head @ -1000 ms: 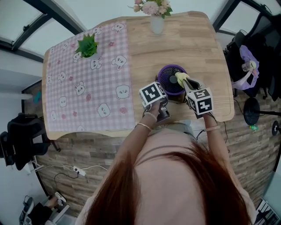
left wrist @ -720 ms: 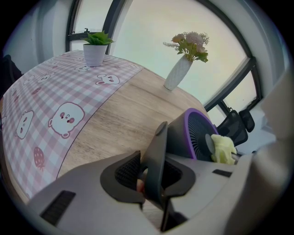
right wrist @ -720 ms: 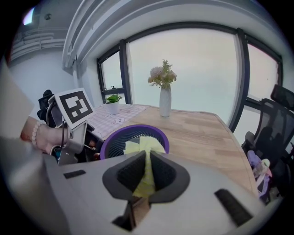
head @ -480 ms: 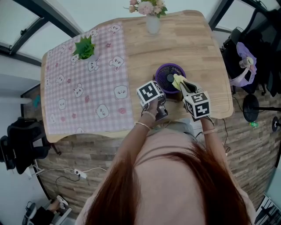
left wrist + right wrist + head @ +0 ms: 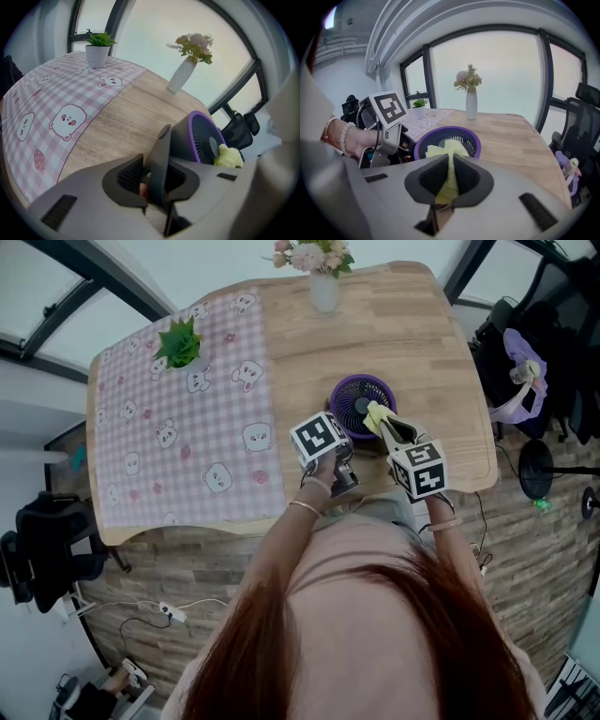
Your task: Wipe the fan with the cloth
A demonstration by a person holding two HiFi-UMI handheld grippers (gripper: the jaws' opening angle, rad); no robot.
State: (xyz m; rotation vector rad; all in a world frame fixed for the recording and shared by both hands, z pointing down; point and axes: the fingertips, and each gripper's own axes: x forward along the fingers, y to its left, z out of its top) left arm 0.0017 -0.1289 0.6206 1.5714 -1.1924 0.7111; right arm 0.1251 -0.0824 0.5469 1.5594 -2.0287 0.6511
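Seen from above her long reddish-brown hair, a person stands at the near edge of a rounded light-wood tabletop (image 5: 412, 324), one tool in each hand. The left hand-held gripper (image 5: 157, 178) is clamped on the dark grey stand arm of a small round fan with a purple rim and dark grille (image 5: 352, 395). The arm runs upright between its two black ribbed pads.

The right hand-held gripper (image 5: 450, 173) pinches a pale yellow cloth (image 5: 447, 152) between jaws set narrowly together. The cloth's bunched free end lies against the fan's grille, beside the hub.

The fan stands near the tabletop's near right edge, its grille tilted upward, just beyond both grippers. The two marker cubes sit side by side below it in the head view.

To the left, a pink-and-white checked tablecloth printed with small bear faces (image 5: 178, 427) covers the left part of the tabletop and stops short of the fan.

At the tablecloth's far end stands a small white pot (image 5: 97, 55), which holds a spiky green plant (image 5: 181, 338).

Farther back, at the far edge on bare wood, stands a white ribbed vase (image 5: 323, 292). It holds pale pink flowers with green sprigs (image 5: 309, 254).

Large dark-framed windows rise behind the tabletop, and a black office chair (image 5: 583, 126) sits off its right side.
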